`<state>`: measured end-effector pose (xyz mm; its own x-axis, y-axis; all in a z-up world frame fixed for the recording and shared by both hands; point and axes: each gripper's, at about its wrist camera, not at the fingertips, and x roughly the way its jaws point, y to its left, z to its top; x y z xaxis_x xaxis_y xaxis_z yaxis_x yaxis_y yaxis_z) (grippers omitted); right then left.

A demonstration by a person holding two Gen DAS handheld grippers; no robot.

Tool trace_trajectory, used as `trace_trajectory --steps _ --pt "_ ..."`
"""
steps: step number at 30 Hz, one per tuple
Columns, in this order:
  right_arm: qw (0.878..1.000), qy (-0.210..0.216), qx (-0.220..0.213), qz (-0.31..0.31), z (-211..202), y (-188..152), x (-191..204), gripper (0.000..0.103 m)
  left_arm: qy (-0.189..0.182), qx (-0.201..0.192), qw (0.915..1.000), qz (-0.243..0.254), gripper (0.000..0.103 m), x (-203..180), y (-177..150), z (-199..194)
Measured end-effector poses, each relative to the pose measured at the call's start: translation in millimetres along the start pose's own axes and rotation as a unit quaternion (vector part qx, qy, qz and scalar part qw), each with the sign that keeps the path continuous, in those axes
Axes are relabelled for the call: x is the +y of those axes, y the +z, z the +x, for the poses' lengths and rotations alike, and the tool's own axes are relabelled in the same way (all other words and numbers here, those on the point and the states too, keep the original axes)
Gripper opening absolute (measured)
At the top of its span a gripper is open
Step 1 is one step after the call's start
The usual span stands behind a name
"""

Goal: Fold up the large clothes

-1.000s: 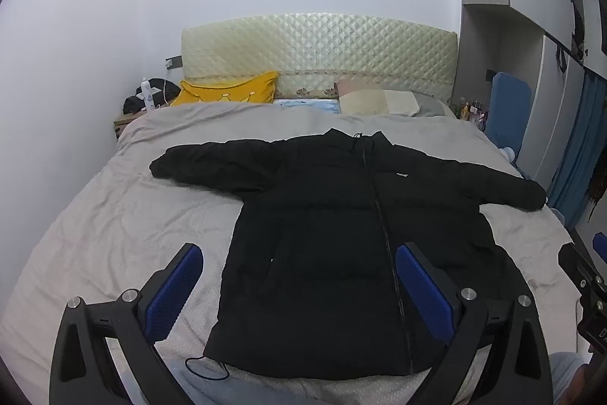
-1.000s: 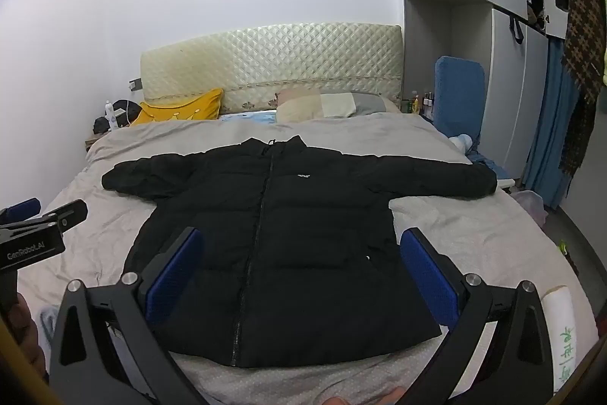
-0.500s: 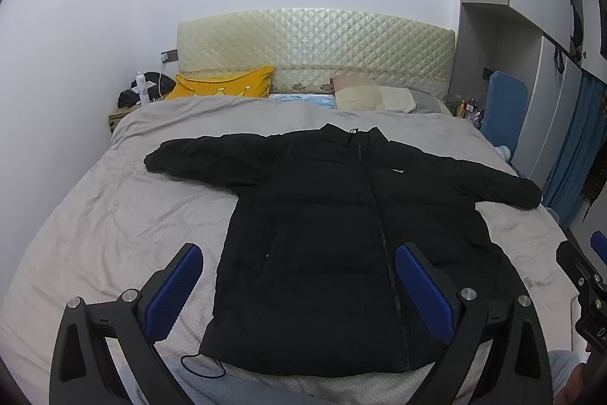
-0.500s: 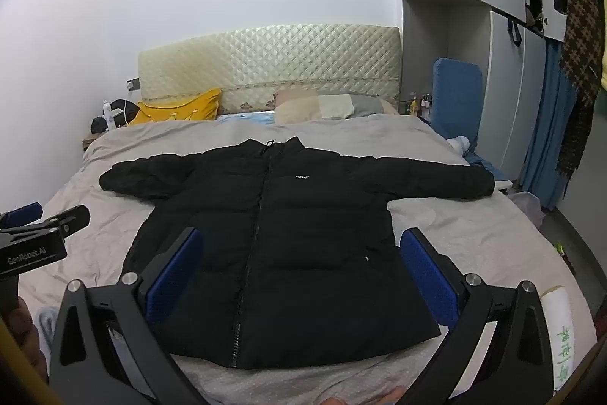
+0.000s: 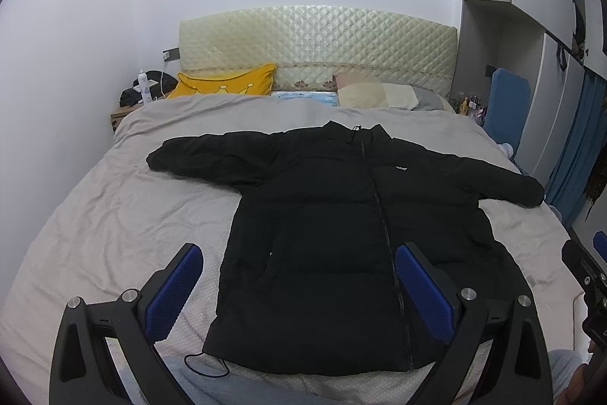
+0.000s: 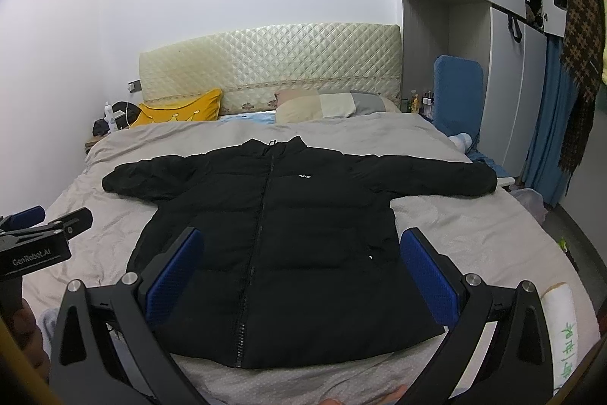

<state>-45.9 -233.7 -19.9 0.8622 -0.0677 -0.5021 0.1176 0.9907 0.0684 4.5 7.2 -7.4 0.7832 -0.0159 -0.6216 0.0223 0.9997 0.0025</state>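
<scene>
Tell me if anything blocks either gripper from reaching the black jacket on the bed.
Nothing visible does. The black puffer jacket lies flat and spread on the bed, nothing on top of it. Left gripper and right gripper hang open just short of its hem.

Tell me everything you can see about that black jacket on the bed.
The black jacket is a puffy, quilted coat that looks padded. It lies flat, front up, on the grey bedspread, zipped closed along a dark centre zipper, with a stand-up collar pointing toward the headboard and a small white logo on the chest. Both sleeves are spread out sideways. A thin black cord loops out from the hem. Nothing holds it: both pairs of blue-padded fingers hang open above its lower edge.
</scene>
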Motion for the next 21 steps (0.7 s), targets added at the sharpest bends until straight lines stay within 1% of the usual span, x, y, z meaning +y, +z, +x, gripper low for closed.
trace_trajectory --steps 6,13,18,21 --pt "1.0 0.002 0.001 0.007 -0.3 -0.2 -3.0 0.103 0.0 0.001 1.0 -0.001 0.103 2.5 2.3 -0.3" --pt "1.0 -0.016 0.005 -0.003 0.3 -1.2 2.8 0.103 0.001 0.001 1.0 0.002 0.103 1.8 0.4 -0.6" --pt "1.0 0.001 0.007 0.006 0.3 -1.0 0.2 0.103 0.0 0.003 1.0 0.003 0.103 1.2 -0.9 -0.8" --pt "1.0 0.0 0.008 0.006 0.1 -1.6 -0.2 0.103 -0.002 0.005 1.0 0.002 0.103 2.3 -0.2 0.1"
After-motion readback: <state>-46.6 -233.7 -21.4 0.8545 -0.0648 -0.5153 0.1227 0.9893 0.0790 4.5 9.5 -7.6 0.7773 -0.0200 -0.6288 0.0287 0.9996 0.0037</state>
